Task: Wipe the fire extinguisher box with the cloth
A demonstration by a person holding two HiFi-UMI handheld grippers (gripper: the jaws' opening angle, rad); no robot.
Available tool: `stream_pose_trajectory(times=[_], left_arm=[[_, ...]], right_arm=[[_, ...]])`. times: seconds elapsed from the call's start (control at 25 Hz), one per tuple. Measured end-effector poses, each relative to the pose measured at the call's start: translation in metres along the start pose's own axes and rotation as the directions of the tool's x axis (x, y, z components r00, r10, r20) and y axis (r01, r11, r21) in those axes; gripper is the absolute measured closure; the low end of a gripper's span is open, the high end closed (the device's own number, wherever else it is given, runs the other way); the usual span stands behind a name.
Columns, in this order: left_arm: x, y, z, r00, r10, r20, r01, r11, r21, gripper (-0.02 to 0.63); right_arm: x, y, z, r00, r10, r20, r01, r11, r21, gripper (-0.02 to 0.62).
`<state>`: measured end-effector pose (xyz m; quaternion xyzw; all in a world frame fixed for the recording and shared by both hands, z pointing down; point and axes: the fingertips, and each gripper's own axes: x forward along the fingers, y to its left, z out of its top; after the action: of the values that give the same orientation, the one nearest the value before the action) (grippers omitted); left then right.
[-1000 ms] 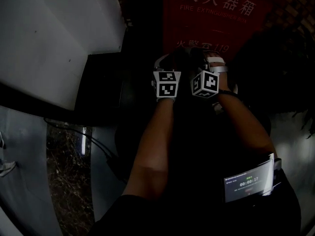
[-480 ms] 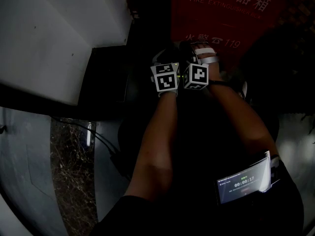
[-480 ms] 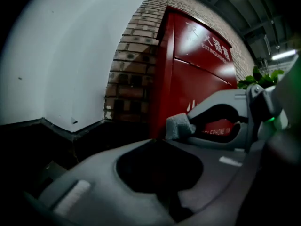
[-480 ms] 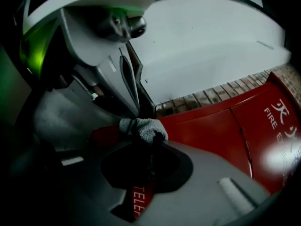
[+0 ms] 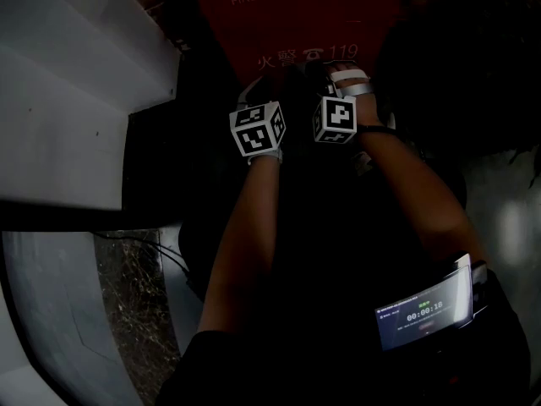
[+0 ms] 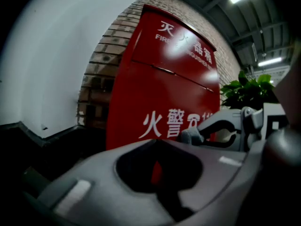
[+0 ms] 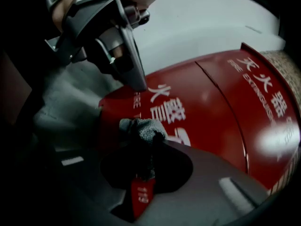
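Observation:
The red fire extinguisher box (image 5: 296,24) with white lettering stands upright ahead of both grippers, against a brick wall. My right gripper (image 7: 150,142) is shut on a small grey cloth (image 7: 140,127), whose bunched end sticks out past the jaw tips close to the box front (image 7: 211,102). In the left gripper view the same cloth (image 6: 190,136) shows at the right gripper's tip, just in front of the box (image 6: 160,88). My left gripper (image 6: 157,142) is shut with nothing in it, held to the left of the right gripper (image 5: 328,79). Left gripper (image 5: 256,91) tips are lost in the dark head view.
A white wall (image 5: 68,100) with a dark skirting (image 5: 152,150) runs along the left. A potted green plant (image 6: 247,91) stands to the right of the box. A cable (image 5: 165,256) trails over the dark floor below.
The left gripper has drawn away to the left, widening the gap between the two marker cubes. The right gripper stays in front of the box's lower lettering with the cloth.

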<state>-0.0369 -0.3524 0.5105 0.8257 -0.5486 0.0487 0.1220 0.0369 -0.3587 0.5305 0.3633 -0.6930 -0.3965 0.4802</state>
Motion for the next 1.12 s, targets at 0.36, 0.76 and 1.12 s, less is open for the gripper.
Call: stream_pose_trajectory(times=[0.36, 0.76, 1.12], left_arm=[[0.031, -0.098, -0.013, 0.989, -0.143, -0.046, 0.146, 0.986, 0.082, 0.604], [0.007, -0.078, -0.007, 0.993, -0.115, -0.042, 0.12, 0.98, 0.158, 0.604], [-0.03, -0.002, -0.018, 0.998, 0.022, -0.054, -0.013, 0.986, 0.165, 0.604]], right_arm=[[-0.024, 0.001, -0.104, 0.987, 0.057, -0.153, -0.043, 0.995, 0.091, 0.554], [-0.034, 0.007, -0.135, 0.965, 0.089, -0.247, -0.022, 0.966, 0.259, 0.552], [-0.022, -0.002, 0.001, 1.0, -0.025, 0.019, 0.024, 0.998, 0.055, 0.552]])
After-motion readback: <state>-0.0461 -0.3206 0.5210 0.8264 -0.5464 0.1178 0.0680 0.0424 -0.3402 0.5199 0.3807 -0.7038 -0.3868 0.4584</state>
